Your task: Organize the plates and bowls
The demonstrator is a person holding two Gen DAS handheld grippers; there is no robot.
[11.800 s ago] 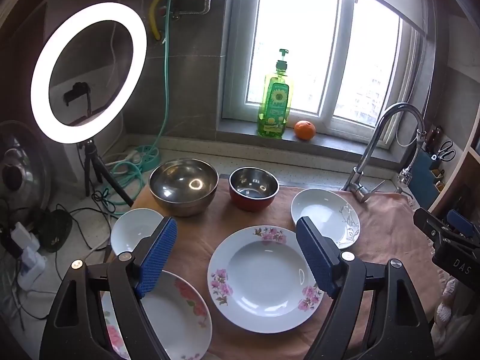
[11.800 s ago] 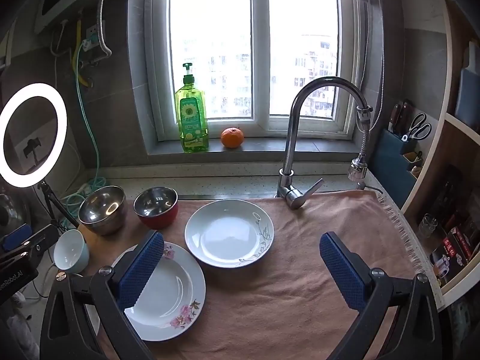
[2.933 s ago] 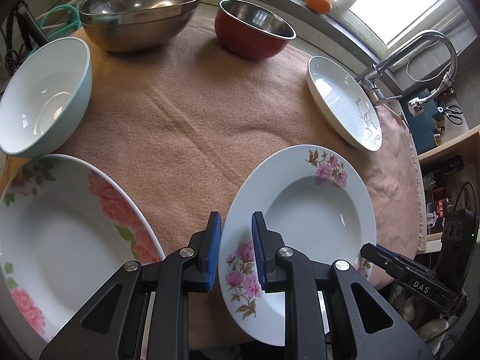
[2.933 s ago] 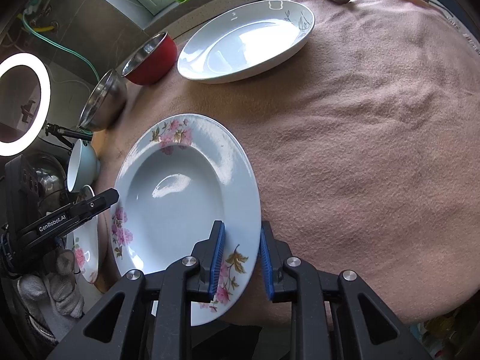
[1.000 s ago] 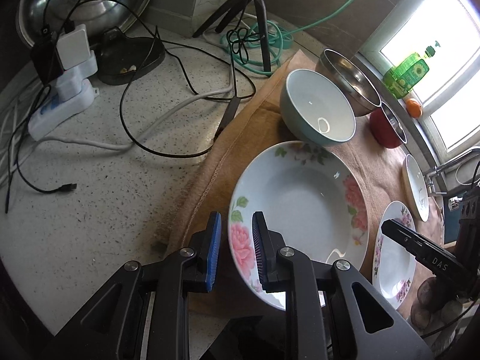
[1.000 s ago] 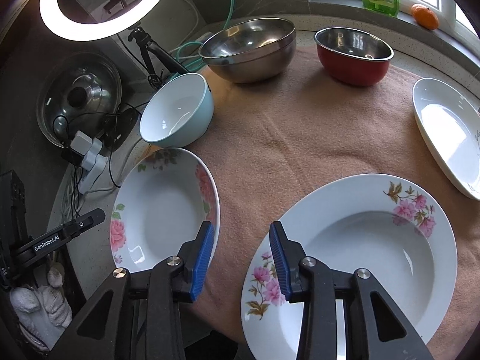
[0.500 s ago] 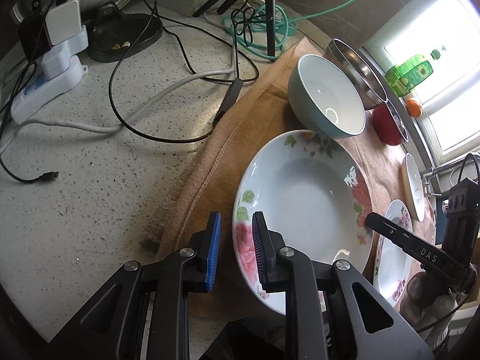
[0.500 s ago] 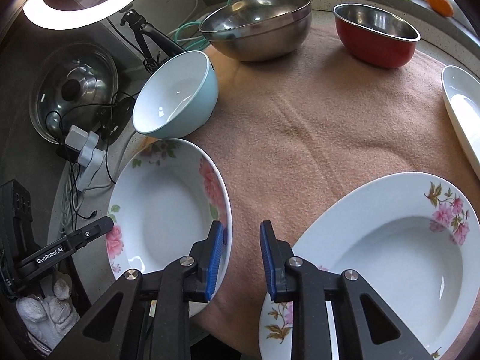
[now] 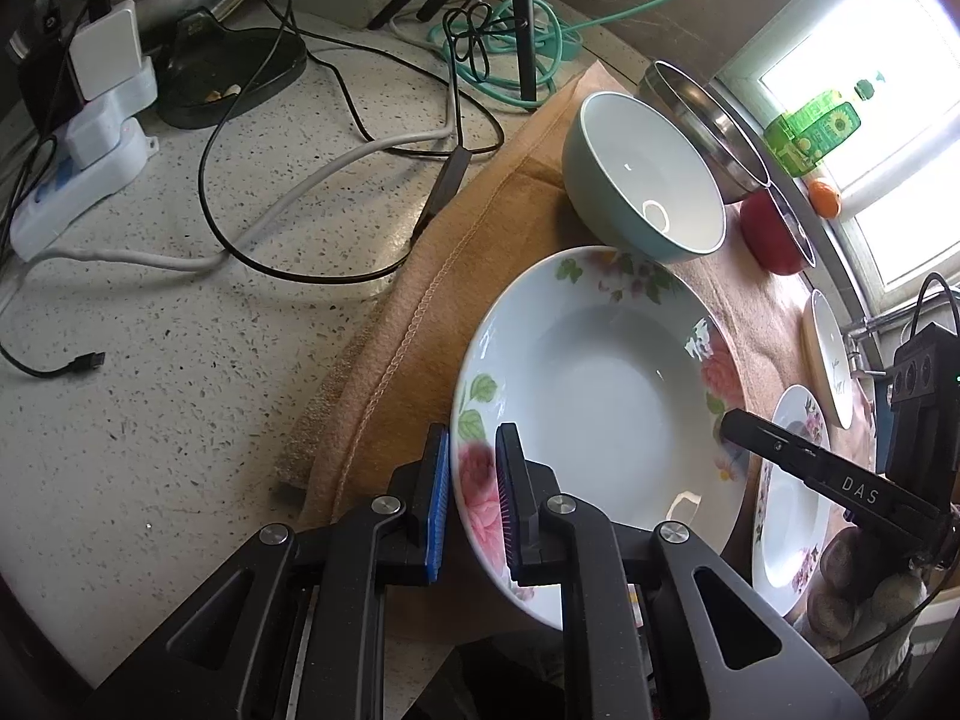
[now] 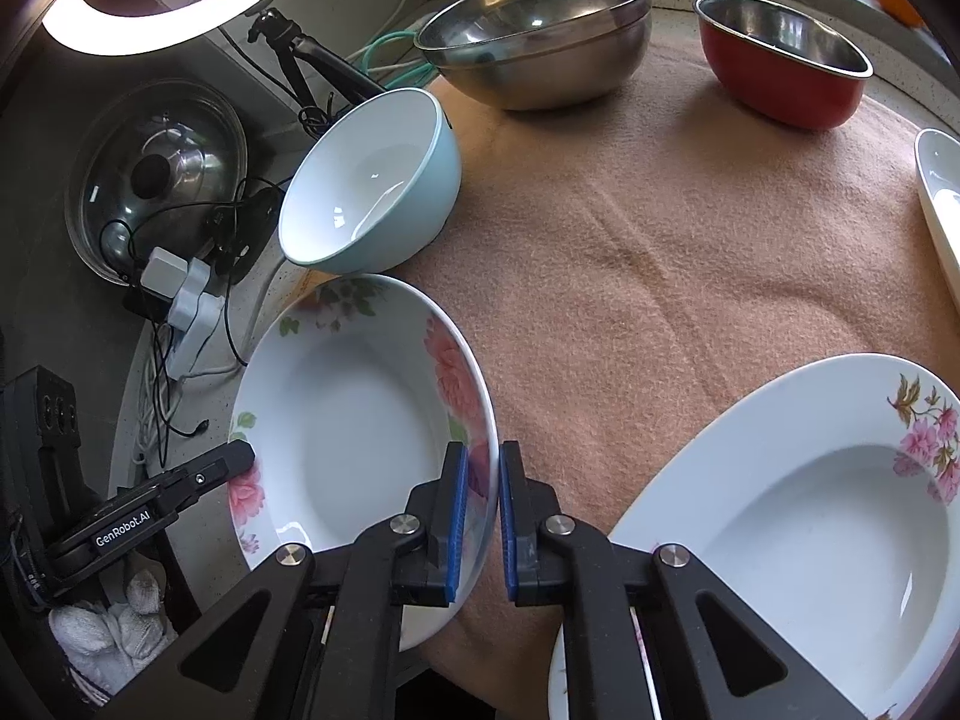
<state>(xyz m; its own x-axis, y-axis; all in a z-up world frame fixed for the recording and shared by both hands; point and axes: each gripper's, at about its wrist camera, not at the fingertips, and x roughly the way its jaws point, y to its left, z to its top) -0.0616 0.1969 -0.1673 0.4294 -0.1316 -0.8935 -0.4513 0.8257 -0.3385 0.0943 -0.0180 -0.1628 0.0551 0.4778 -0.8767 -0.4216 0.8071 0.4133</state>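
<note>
A deep white plate with large roses [image 9: 600,384] lies at the left end of the brown cloth [image 10: 660,240]. My left gripper [image 9: 474,504] has that plate's near-left rim between its blue pads, and its jaws are closing on it. My right gripper [image 10: 480,510] is shut on the opposite rim of the rose plate [image 10: 360,420]. A second deep plate with small pink flowers [image 10: 810,540] lies to the right. Beyond stand a light blue bowl [image 10: 372,180], a steel bowl [image 10: 540,30], a red bowl [image 10: 780,60] and a plain white plate [image 10: 942,198].
Left of the cloth, the speckled counter [image 9: 180,360] carries cables, a white power strip [image 9: 84,180] and a tripod's legs. A pot lid [image 10: 156,174] and a lit ring light [image 10: 150,18] stand at far left. A green soap bottle [image 9: 816,126] and an orange [image 9: 825,198] sit by the window.
My right gripper has moved left off the pink-flower plate and shut on the rose plate's right rim. The left jaws have narrowed onto its other rim.
</note>
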